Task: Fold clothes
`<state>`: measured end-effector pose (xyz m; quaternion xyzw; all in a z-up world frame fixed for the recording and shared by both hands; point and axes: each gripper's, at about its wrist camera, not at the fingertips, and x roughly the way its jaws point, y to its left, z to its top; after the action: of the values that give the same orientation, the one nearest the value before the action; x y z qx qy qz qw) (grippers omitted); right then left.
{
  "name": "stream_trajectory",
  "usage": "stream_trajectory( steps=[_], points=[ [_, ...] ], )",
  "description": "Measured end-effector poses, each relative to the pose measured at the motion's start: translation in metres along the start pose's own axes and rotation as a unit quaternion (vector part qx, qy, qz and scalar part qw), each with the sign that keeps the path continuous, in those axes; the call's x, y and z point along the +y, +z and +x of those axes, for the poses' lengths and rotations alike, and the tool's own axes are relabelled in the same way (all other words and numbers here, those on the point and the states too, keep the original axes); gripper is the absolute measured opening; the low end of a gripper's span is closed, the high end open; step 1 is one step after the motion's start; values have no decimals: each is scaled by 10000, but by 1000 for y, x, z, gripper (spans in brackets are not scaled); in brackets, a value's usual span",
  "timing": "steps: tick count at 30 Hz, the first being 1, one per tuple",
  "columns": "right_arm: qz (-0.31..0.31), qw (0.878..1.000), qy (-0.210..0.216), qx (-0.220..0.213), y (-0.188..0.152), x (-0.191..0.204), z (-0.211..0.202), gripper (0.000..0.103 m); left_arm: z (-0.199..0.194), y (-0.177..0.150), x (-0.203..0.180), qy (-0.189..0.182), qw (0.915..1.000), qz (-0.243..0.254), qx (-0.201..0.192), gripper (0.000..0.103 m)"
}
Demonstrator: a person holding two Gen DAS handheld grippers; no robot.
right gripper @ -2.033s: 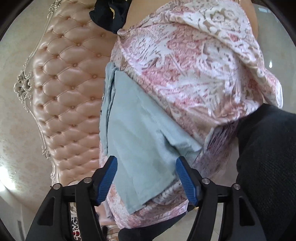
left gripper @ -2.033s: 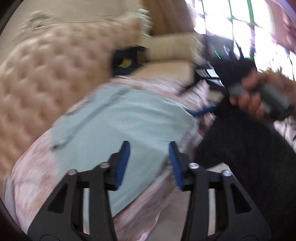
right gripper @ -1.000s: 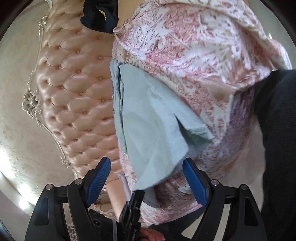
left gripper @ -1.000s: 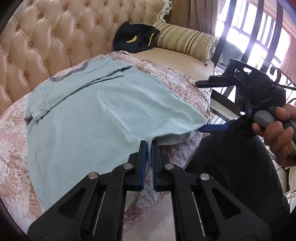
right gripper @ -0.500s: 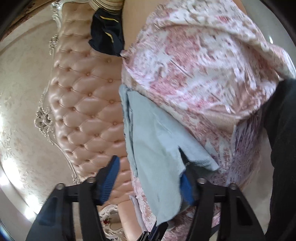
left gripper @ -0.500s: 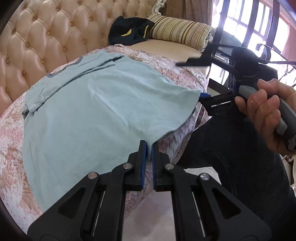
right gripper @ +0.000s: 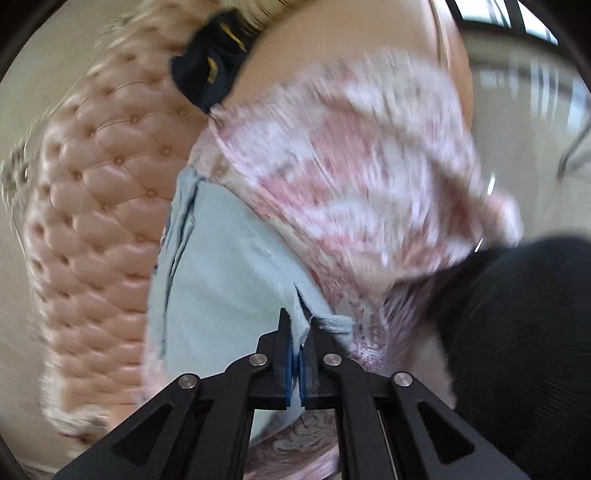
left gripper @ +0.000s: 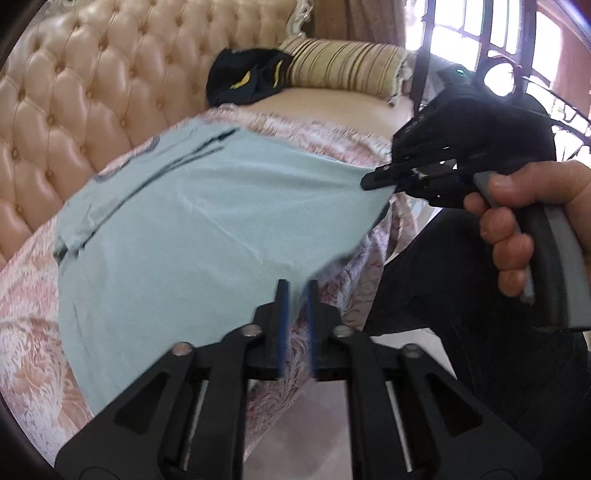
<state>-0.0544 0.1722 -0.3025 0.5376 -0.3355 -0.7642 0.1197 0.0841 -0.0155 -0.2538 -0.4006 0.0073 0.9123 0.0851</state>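
Observation:
A light blue T-shirt [left gripper: 184,229] lies spread on the pink floral cover [left gripper: 26,314] of a sofa, its collar toward the tufted back. My left gripper [left gripper: 295,295] is at the near hem. Its jaws are opening, and the hem's edge sits loosely between the tips without being pressed. My right gripper [left gripper: 371,181], held by a hand [left gripper: 517,221], is shut on the shirt's right hem corner and holds it slightly off the cover. In the right wrist view the right gripper [right gripper: 297,321] pinches that corner of the shirt [right gripper: 221,277] between its blue pads.
A dark garment [left gripper: 243,81] and a striped bolster pillow [left gripper: 343,66] lie at the sofa's far end. The tufted sofa back [left gripper: 92,92] runs along the left. The person's dark trouser leg [left gripper: 461,332] stands against the sofa's front edge, and a barred window [left gripper: 461,29] is behind.
The right gripper has closed on the shirt's hem corner and risen with it. The left gripper, which was shut on the near hem, has parted its jaws.

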Motion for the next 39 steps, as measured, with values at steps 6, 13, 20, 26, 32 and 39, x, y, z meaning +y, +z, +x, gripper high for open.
stream_trajectory(
  steps=[6, 13, 20, 26, 32, 39],
  points=[
    [16, 9988, -349, 353, -14, -13, 22, 2, -33, -18, 22, -152, 9975, -630, -264, 60],
    [-521, 9964, -640, 195, -17, -2, 26, 2, -104, -89, 117, -392, 9554, -2925, -53, 60],
    [-825, 9938, -669, 318, -8, 12, 22, 8, -110, -133, 153, -108, 9332, -3589, 130, 54],
    [-772, 9956, -396, 362, -3, 8, 22, 50, -71, -121, 162, -72, 9349, -3537, 279, 53],
    [-935, 9930, -549, 468, -3, 5, 25, 7, -41, -116, 181, -88, 9274, -3702, 528, 53],
    [-1123, 9888, -852, 482, 1, 7, 23, 5, -47, -108, 180, -483, 9246, -3737, 561, 9]
  ],
)
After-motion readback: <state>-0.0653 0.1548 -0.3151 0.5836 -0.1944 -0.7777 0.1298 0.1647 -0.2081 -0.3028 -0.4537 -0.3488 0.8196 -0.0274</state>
